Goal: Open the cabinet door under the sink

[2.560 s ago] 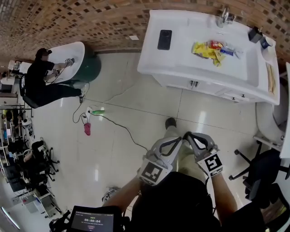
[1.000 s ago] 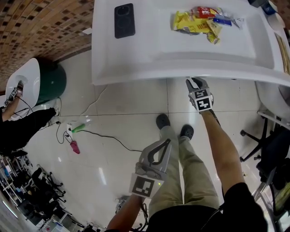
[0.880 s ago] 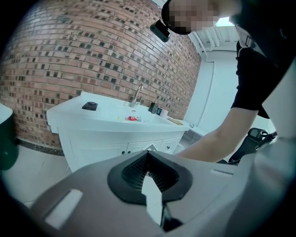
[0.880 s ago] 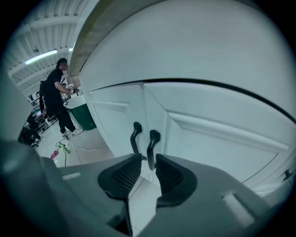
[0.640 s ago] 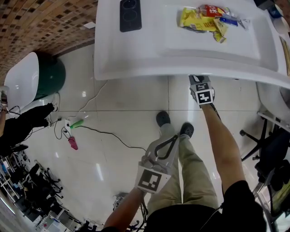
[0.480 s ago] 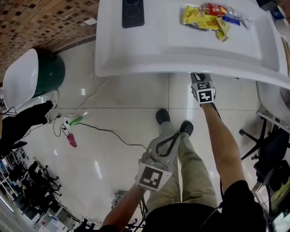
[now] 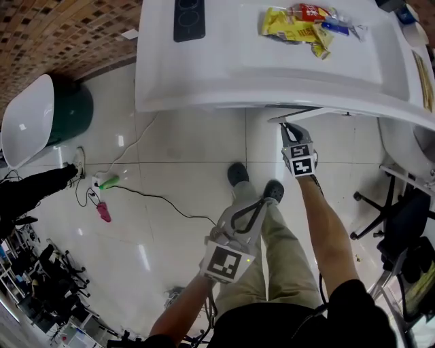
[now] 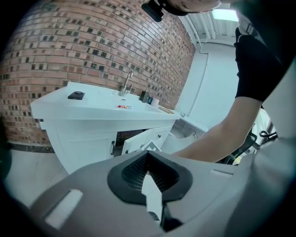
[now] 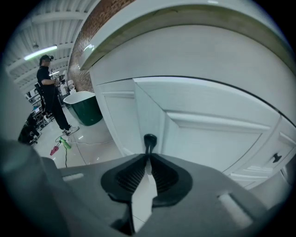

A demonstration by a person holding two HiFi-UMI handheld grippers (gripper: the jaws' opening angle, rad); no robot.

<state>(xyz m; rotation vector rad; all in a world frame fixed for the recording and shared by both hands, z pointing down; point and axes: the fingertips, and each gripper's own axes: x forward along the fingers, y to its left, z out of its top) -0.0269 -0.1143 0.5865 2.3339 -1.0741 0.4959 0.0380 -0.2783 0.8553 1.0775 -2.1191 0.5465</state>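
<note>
The white vanity [image 7: 224,81] spans the top of the head view. Its cabinet door [image 9: 212,134] under the sink stands slightly ajar, and its edge [image 7: 302,113] pokes out below the counter. My right gripper [image 7: 286,127] reaches under the counter lip. In the right gripper view this gripper [image 9: 149,156] is shut on the door's dark handle [image 9: 150,140]. My left gripper [image 7: 256,206] hangs low by the person's legs, shut on nothing. From the left gripper view [image 8: 147,155] the ajar door [image 8: 137,140] shows beyond the jaws.
A black phone [image 7: 189,11] and snack packets [image 7: 297,24] lie on the vanity top. A green tub [image 7: 47,115] stands at the left, with a cable and a green plug [image 7: 109,181] on the floor. An office chair [image 7: 401,224] is at the right. A person [image 9: 48,88] stands far off.
Both grippers started away from the vanity. The right one reached under the counter, shut on the handle, and has pulled back, so the door now stands slightly open.
</note>
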